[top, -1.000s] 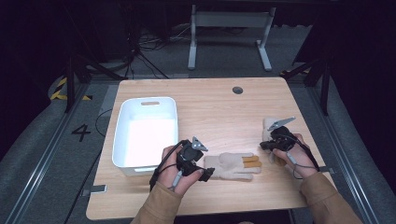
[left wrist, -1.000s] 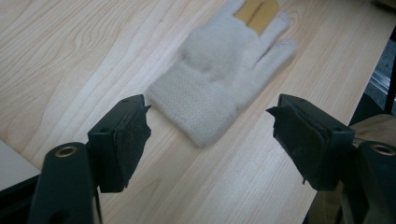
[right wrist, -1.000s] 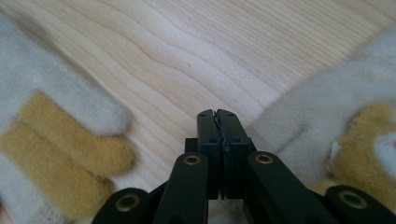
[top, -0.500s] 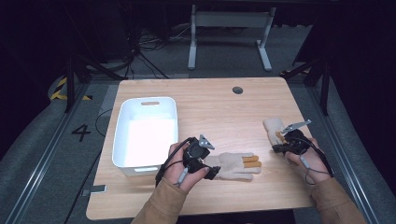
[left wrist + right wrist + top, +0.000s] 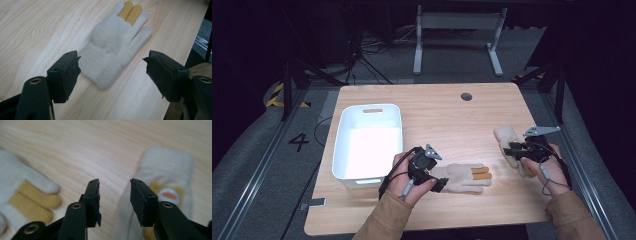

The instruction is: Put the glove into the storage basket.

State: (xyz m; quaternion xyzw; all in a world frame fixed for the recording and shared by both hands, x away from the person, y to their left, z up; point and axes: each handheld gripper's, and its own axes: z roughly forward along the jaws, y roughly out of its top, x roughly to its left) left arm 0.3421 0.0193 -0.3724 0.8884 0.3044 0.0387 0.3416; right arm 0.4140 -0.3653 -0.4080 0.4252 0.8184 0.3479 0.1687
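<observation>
A cream glove with two yellow fingers point(image 5: 464, 177) point(image 5: 113, 47) lies flat near the table's front middle, fingers to the right. My left gripper point(image 5: 441, 181) point(image 5: 112, 62) stands open at its cuff, one jaw on each side, pads off the fabric. A second cream glove point(image 5: 507, 139) point(image 5: 170, 167) lies at the right of the table. My right gripper point(image 5: 512, 150) point(image 5: 114, 186) hovers over its near end; its jaws have just been opening and stand partly apart, with nothing pinched between them. The first glove's yellow fingers point(image 5: 32, 202) show at the left of the right gripper view.
A white plastic bin point(image 5: 371, 107) stands at the table's left, close to my left hand. A dark round grommet point(image 5: 467, 96) sits near the far edge of the wooden table point(image 5: 447, 120). The right edge of the table is close behind my right hand.
My right hand has drawn back to the right, off the second glove, and its jaws have gone from shut to partly apart. The left hand and the first glove have not moved.
</observation>
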